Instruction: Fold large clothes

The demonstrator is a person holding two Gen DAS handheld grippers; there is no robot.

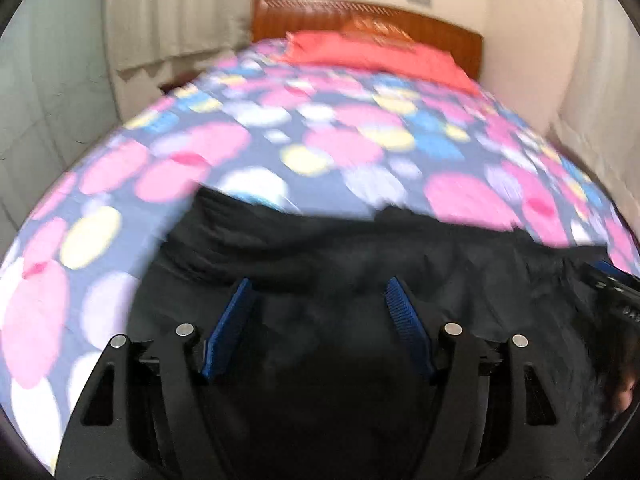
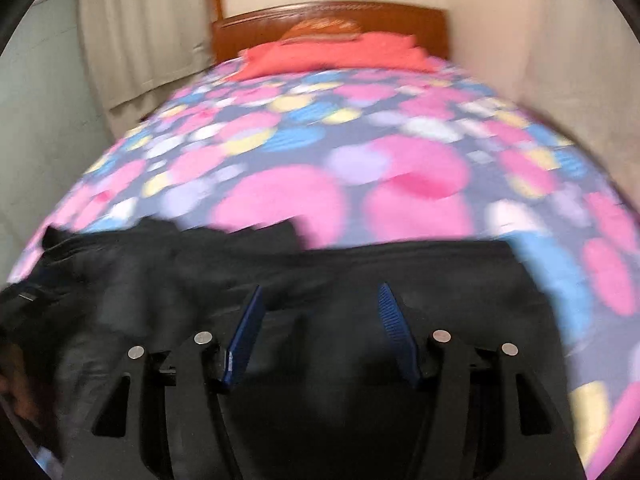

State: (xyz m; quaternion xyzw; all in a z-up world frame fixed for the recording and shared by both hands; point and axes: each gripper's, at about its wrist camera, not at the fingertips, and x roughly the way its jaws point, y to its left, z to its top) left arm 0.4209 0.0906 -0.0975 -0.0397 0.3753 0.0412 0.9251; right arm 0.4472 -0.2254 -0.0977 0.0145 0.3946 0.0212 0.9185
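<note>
A large black garment (image 1: 320,248) lies at the near end of a bed, over a bedspread with pink, yellow and blue dots (image 1: 248,136). My left gripper (image 1: 320,292) is open above the garment, its blue pads wide apart with nothing between them. In the right wrist view the same black garment (image 2: 400,272) lies flat, bunched at the left. My right gripper (image 2: 320,300) is open above it and empty. The right gripper's body shows at the right edge of the left wrist view (image 1: 612,284). Both views are motion-blurred.
A red pillow (image 2: 332,54) lies at the head of the bed before a wooden headboard (image 2: 328,16). Curtains (image 2: 140,32) hang on the left; a cream wall (image 2: 520,40) runs close along the bed's right side. The dotted bedspread (image 2: 320,152) stretches beyond the garment.
</note>
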